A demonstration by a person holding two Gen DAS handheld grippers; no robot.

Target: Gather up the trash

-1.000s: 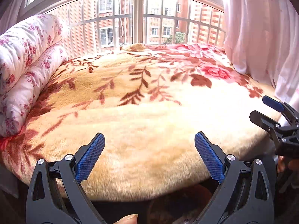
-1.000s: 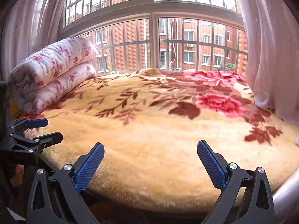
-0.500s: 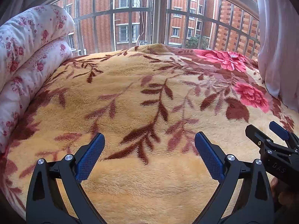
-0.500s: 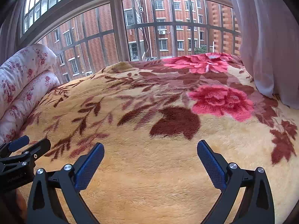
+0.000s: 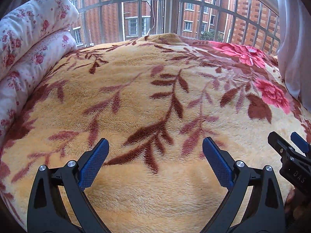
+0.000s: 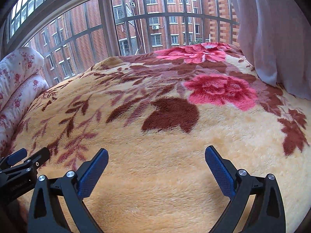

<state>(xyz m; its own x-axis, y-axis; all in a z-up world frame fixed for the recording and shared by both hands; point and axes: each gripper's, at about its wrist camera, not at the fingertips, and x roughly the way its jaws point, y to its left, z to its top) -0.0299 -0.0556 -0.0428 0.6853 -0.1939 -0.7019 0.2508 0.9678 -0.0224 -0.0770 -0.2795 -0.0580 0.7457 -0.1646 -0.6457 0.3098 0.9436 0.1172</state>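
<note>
My left gripper [image 5: 155, 147] is open and empty above a bed covered by a plush yellow blanket [image 5: 147, 104] with brown leaves and red roses. My right gripper [image 6: 156, 155] is also open and empty above the same blanket [image 6: 175, 165]. Each gripper shows at the edge of the other's view: the right one [image 5: 287, 145] in the left wrist view, the left one [image 6: 27, 156] in the right wrist view. A small pale scrap [image 5: 251, 49] lies on the far red rose near the window; it also shows in the right wrist view [image 6: 209, 46]. What it is cannot be told.
A rolled white floral quilt [image 5: 29, 44] lies along the left side of the bed. A barred window [image 5: 171, 9] stands behind the bed. A pale curtain [image 6: 272, 29] hangs at the right, touching the blanket.
Both grippers have moved forward from the bed's near edge to over the blanket. Both stayed open.
</note>
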